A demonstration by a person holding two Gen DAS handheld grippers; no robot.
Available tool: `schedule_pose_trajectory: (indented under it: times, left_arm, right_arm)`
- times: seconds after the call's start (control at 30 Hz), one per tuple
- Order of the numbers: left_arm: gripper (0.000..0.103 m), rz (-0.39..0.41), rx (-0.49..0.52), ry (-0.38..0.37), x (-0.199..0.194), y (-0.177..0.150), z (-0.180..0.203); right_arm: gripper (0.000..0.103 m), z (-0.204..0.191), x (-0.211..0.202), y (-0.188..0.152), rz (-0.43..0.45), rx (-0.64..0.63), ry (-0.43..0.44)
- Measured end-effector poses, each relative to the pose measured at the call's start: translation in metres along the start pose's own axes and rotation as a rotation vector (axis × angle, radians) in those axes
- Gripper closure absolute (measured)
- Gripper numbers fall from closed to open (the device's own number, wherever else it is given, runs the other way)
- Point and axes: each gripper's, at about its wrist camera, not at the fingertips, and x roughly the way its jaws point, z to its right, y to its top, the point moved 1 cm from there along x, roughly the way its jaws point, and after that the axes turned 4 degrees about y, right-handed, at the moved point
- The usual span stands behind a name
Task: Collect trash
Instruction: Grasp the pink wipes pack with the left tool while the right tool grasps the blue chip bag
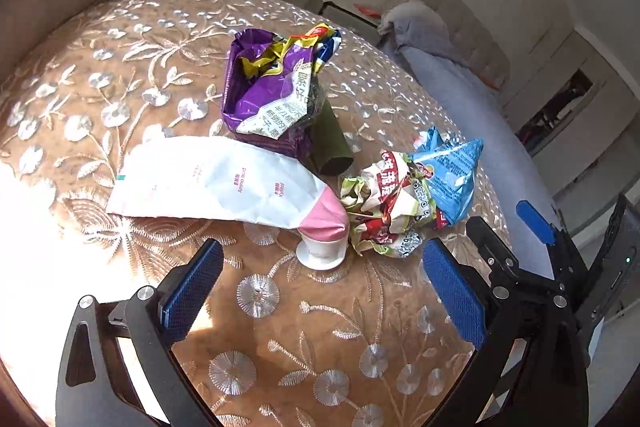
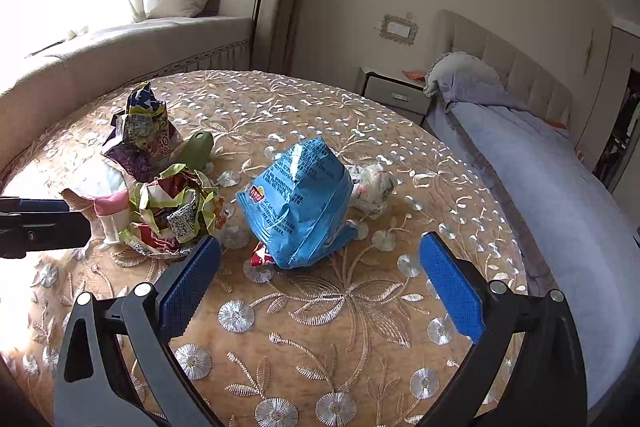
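Trash lies on a round table with an embroidered cloth. A purple snack bag, a white and pink tube and a crumpled green and red wrapper lie ahead of my left gripper, which is open and empty just short of the tube's cap. A blue chip bag lies right ahead of my right gripper, which is open and empty. A small crumpled white wrapper lies behind the blue bag. The green and red wrapper is left of it.
A dark green cardboard tube lies beside the purple bag. A bed with a grey-blue cover stands to the right of the table, with a nightstand behind. A window seat runs along the far left.
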Motion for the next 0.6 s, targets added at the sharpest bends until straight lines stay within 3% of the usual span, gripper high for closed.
schedule_pose_trajectory:
  times: [0.2, 0.27, 0.3, 0.33, 0.4, 0.47, 0.5, 0.53, 0.6]
  left_arm:
    - [0.009, 0.057, -0.132, 0.034, 0.016, 0.020, -0.017]
    - [0.043, 0.047, -0.138, 0.031, 0.021, 0.023, -0.019]
    - [0.049, 0.049, -0.137, 0.040, 0.024, 0.024, -0.021]
    - [0.063, 0.040, -0.131, 0.026, 0.027, 0.027, -0.022]
    - [0.072, 0.014, -0.162, -0.046, 0.034, 0.030, -0.027]
    - [0.078, 0.014, -0.155, -0.059, 0.036, 0.031, -0.025]
    - [0.080, 0.013, -0.158, -0.076, 0.038, 0.032, -0.024]
    - [0.083, 0.006, -0.163, -0.100, 0.040, 0.032, -0.024]
    - [0.085, 0.007, -0.152, -0.108, 0.040, 0.033, -0.021]
  right_arm:
    - [0.004, 0.012, 0.027, 0.013, -0.042, 0.071, -0.008]
    - [0.004, 0.016, 0.034, 0.016, -0.050, 0.087, 0.001]
    - [0.004, 0.017, 0.038, 0.018, -0.054, 0.093, 0.010]
    - [0.004, 0.017, 0.043, 0.019, -0.061, 0.095, 0.018]
    - [0.004, 0.017, 0.052, 0.019, -0.078, 0.109, 0.046]
    - [0.005, 0.017, 0.062, 0.019, -0.124, 0.123, 0.098]
    - [0.026, 0.018, 0.062, 0.019, -0.126, 0.143, 0.143]
    - [0.040, 0.020, 0.061, 0.020, -0.124, 0.158, 0.148]
    - [0.040, 0.020, 0.059, 0.018, -0.126, 0.161, 0.158]
